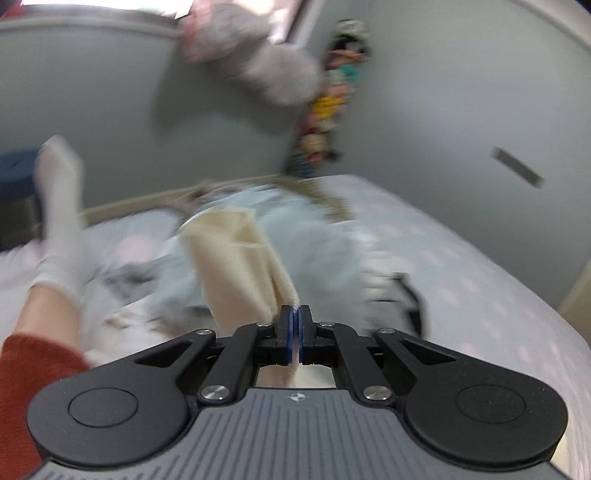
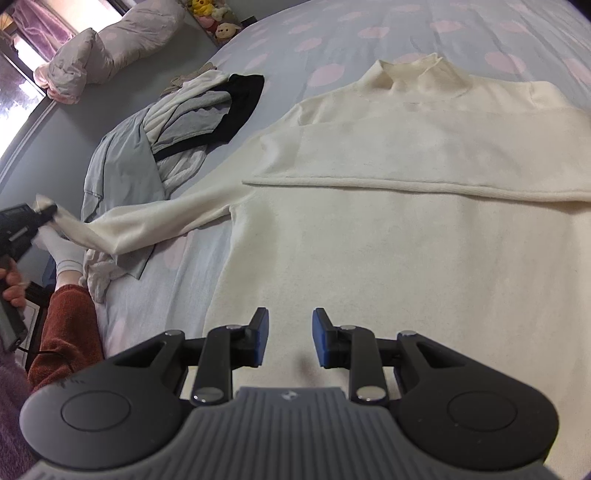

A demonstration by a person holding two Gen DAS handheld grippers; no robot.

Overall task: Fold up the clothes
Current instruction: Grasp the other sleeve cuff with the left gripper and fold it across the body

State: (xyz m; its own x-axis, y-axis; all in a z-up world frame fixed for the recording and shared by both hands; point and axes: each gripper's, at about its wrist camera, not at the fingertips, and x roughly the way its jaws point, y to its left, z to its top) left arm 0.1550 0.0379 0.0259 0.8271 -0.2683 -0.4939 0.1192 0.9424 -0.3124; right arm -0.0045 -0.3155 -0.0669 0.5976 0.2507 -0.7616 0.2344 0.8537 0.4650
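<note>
A bed [image 2: 480, 33] with a pale sheet dotted in pink spreads ahead of the right gripper [image 2: 290, 341] and carries everything else. Directly ahead of and under that gripper lies the cream sweater [image 2: 369, 240], spread flat with its high collar at the far end and one sleeve already folded across the chest. Beyond its left shoulder, off to the gripper's left, sits a heap of other clothes [image 2: 177, 122] in grey, white and black. The sweater's other sleeve [image 2: 155, 225] stretches out leftward, raised off the sheet, to the left gripper [image 1: 295, 323], whose jaws are clamped tight on the cuff so the cream fabric bunches up ahead of the blue pads. The right gripper's jaws stand partly apart just above the sweater's body with nothing between them. A white-socked foot [image 1: 59, 221] and a rust-red trouser leg [image 2: 70, 332] lie left of both grippers.
</note>
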